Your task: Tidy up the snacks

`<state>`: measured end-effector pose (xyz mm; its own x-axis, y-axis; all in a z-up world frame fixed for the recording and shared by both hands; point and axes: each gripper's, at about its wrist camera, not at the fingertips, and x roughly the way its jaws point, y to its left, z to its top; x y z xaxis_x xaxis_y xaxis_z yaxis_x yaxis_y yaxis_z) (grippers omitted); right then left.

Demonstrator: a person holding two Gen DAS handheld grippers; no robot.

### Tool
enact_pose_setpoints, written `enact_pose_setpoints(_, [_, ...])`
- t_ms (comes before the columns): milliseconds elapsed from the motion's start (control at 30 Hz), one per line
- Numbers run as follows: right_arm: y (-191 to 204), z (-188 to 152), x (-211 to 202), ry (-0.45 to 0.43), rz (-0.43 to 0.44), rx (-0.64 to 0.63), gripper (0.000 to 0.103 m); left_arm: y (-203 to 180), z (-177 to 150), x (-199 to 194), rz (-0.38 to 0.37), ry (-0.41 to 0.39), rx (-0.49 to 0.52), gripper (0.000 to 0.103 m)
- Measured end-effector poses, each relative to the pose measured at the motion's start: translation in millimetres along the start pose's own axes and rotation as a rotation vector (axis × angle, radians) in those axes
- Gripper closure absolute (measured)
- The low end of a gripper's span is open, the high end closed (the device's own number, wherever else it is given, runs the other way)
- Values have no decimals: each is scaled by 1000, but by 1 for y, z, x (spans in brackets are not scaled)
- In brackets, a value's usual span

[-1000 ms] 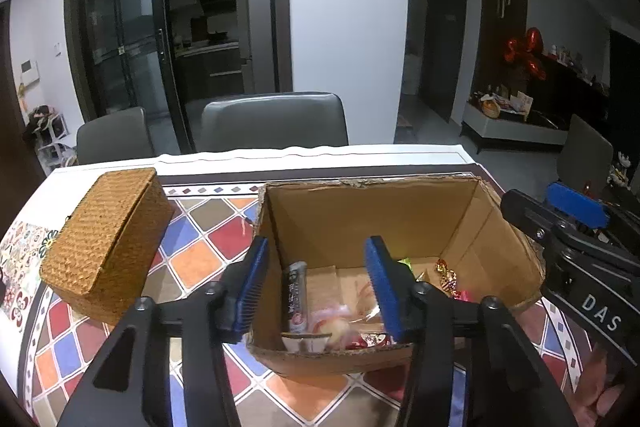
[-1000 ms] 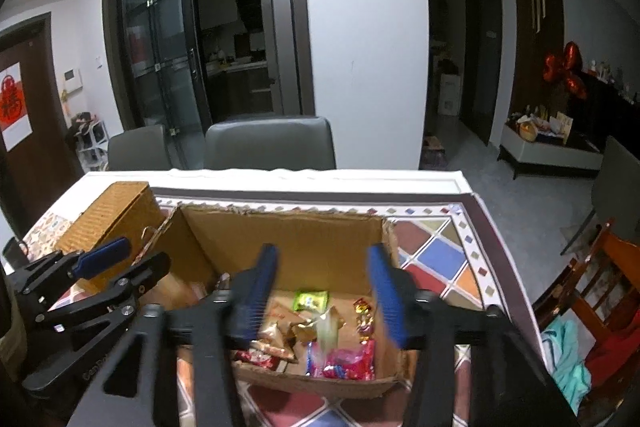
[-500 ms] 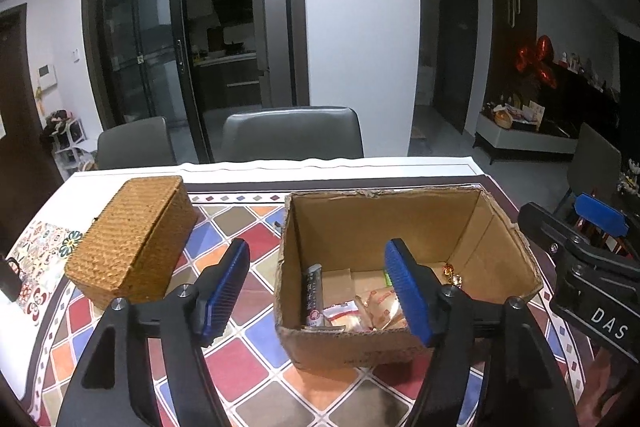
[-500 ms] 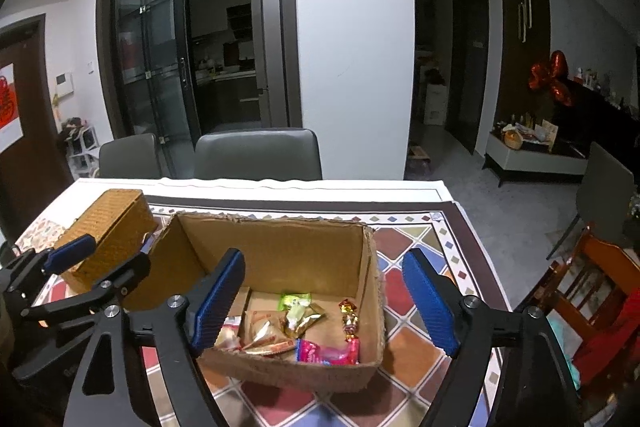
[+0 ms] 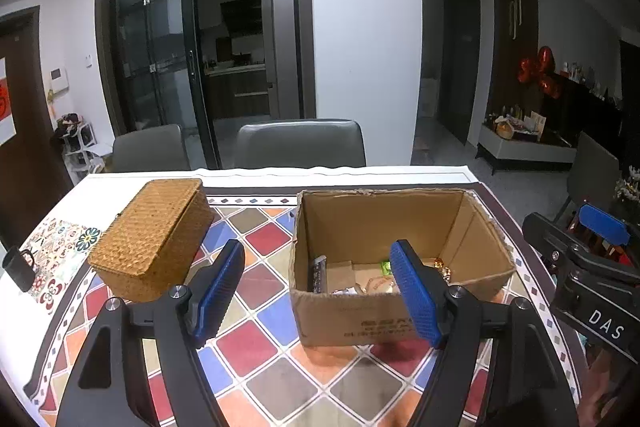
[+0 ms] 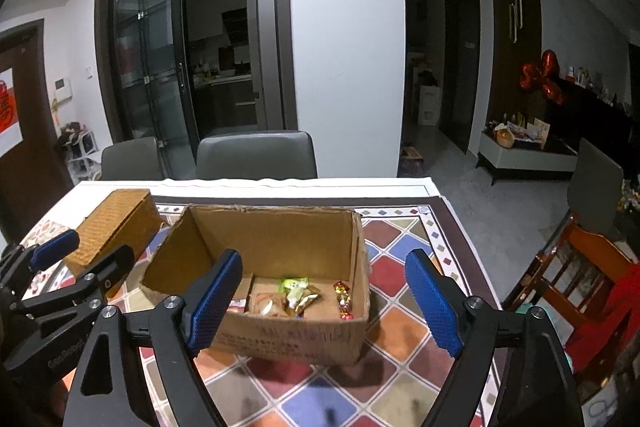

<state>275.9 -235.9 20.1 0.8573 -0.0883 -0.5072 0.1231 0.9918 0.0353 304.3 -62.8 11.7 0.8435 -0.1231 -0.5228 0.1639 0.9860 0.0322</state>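
An open cardboard box (image 5: 400, 311) stands on the tiled-pattern tablecloth (image 5: 256, 343), and everything else is placed from it here. The snacks lie on the box floor. The left gripper (image 5: 318, 281) is held above the cloth in front of the box's near-left corner, its blue-padded fingers spread wide with nothing between them; its right pad overlaps the box's front wall in the picture. The right gripper (image 6: 325, 294) hovers in front of the box's near wall, its fingers also spread wide and empty, straddling most of the box's width.

The left wrist view looks into the box from its left side and shows a dark wrapped bar (image 5: 319, 273) standing against the left inner wall, with pale wrappers and a green packet only partly seen behind the gripper pad. The right wrist view gives a clearer look at the box floor: a green candy packet (image 6: 295, 283), gold foil wrappers (image 6: 301, 301) just in front of it, and a red-and-gold candy strip (image 6: 343, 301) near the right inner wall.

A closed woven rattan box (image 5: 154, 237) sits to the left of the cardboard box, apart from it. Only the left view shows a black mug (image 5: 18, 267) farther left, at the table edge. Only the right view shows a wooden chair (image 6: 576, 267) to the right of the box, off the table. Two grey chairs (image 5: 300, 143) stand behind the box, past the table's far edge.
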Motion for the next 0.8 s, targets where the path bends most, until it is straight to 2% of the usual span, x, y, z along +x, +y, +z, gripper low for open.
enact_pose_setpoints(800, [-7,-34,-78,-38,-30,9,19,-5,-37,-76,-14,-34,-2,26])
